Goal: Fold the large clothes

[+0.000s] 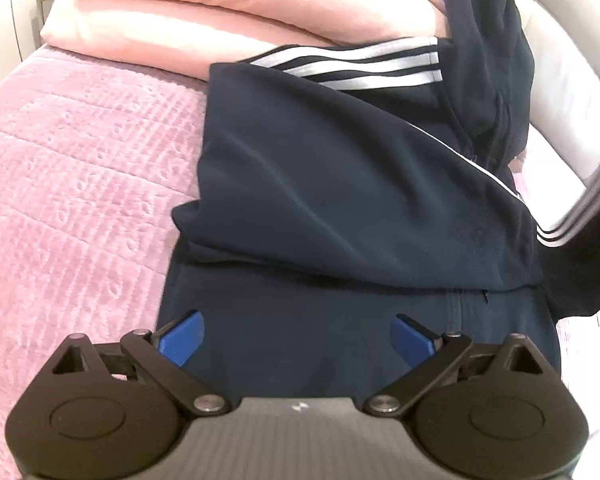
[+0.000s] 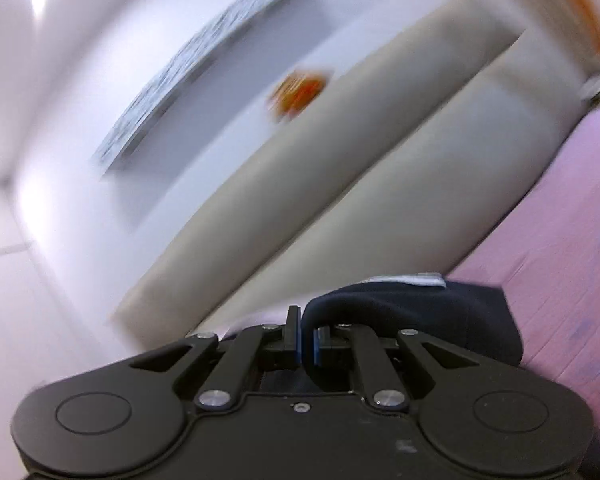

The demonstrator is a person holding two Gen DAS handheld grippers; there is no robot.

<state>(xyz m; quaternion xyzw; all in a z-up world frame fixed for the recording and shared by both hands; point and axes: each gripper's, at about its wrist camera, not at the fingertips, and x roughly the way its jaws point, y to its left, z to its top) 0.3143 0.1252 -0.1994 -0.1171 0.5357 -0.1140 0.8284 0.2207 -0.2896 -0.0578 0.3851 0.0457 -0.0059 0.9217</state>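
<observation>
The left gripper hangs wide open, gripping nothing, above the near edge of the navy jacket lying on the pink bedspread at frame centre. The right gripper is clamped on a fold of that jacket at lower centre, beside the headboard

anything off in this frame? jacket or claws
Nothing damaged. The navy track jacket lies half-folded and rumpled on the pink bedspread. Left claw is open, holding nothing; right claw is shut on jacket fabric, and its view is motion-blurred.
</observation>
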